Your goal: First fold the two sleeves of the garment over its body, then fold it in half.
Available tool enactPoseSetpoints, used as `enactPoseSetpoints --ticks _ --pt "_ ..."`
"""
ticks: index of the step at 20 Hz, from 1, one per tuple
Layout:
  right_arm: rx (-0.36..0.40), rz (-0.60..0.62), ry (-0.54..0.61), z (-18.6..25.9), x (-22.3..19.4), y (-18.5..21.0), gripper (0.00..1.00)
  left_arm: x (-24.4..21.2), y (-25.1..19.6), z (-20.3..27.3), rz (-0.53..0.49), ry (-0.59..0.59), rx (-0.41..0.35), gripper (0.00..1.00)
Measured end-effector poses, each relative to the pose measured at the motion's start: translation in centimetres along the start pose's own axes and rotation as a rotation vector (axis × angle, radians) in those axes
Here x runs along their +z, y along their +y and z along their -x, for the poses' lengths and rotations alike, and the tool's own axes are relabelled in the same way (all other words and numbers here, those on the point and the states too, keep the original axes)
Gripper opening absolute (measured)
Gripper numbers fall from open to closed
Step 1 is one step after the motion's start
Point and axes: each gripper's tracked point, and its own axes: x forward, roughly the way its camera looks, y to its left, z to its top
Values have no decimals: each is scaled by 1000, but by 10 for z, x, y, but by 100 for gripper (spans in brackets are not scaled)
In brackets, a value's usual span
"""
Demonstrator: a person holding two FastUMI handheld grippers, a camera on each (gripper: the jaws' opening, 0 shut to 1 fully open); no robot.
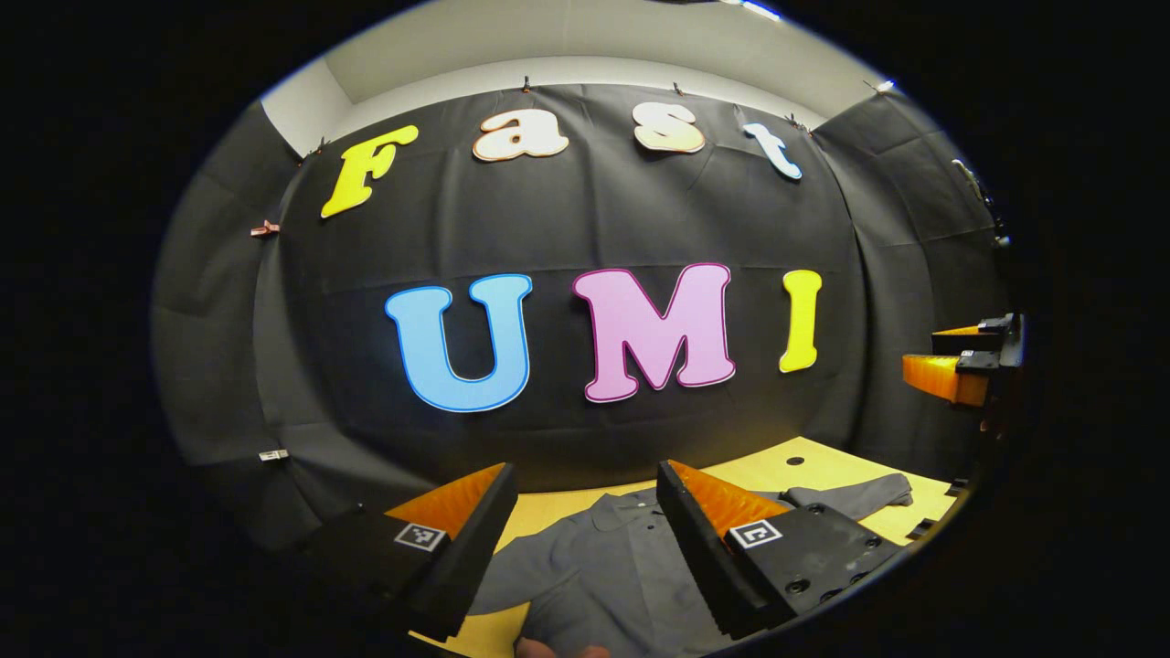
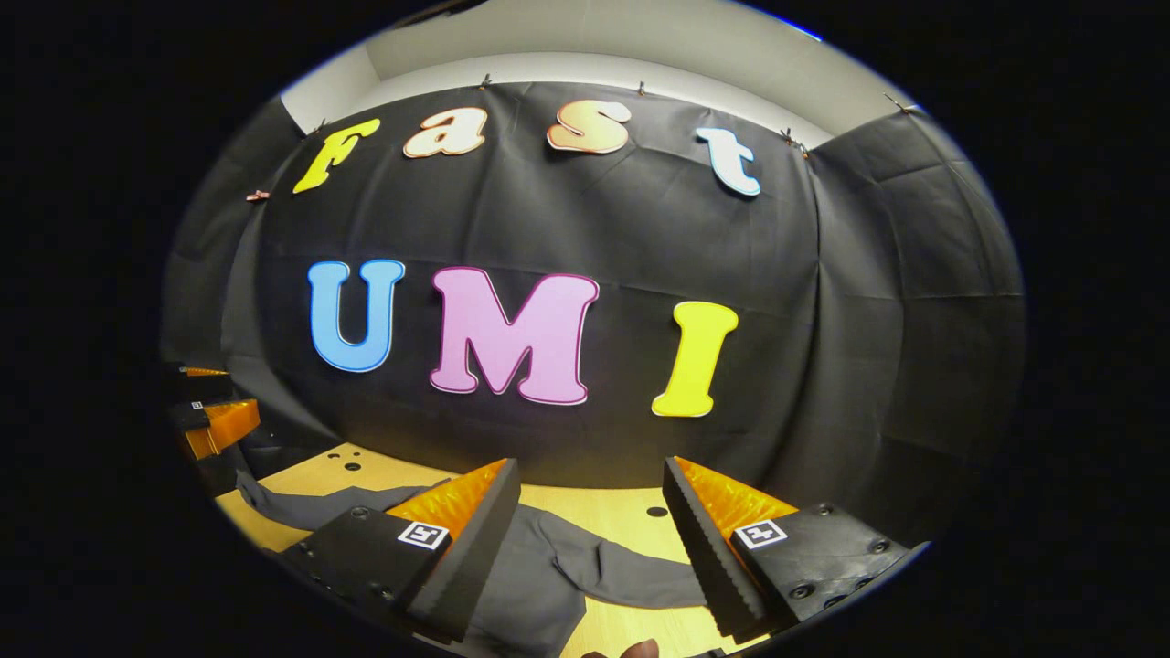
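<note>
garment (image 1: pixel 603 567) flat, left tool (image 1: pixel 585 498) right tool (image 2: pixel 590 493) wide open, empty

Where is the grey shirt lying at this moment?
The grey shirt lies spread on the yellow table, below the open left claw; in the right gripper view one sleeve stretches under the open right claw.

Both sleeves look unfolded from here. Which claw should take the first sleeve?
Right, probably. The right claw hangs open directly over a spread sleeve of the grey shirt. The left claw, also open, sits above the collar, away from either sleeve.
</note>
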Motion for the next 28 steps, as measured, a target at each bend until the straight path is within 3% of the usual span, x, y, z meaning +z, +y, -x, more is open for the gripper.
enactPoseSetpoints --ticks 3,9,13,20,28 --pt "-55 -12 103 -10 -40 -41 98 -5 -10 1 3 16 -8 97" --pt "-223 -126 294 -44 -149 -160 98 -21 -34 1 11 74 -17 97" --pt "-278 -154 418 -62 -231 -208 98 -40 -53 -3 22 131 0 97" --pt "-257 -165 615 -94 -351 -239 98 -61 -84 -6 7 213 46 97" --pt "-225 -176 697 -118 -405 -253 98 -79 -97 -10 -9 273 91 97"
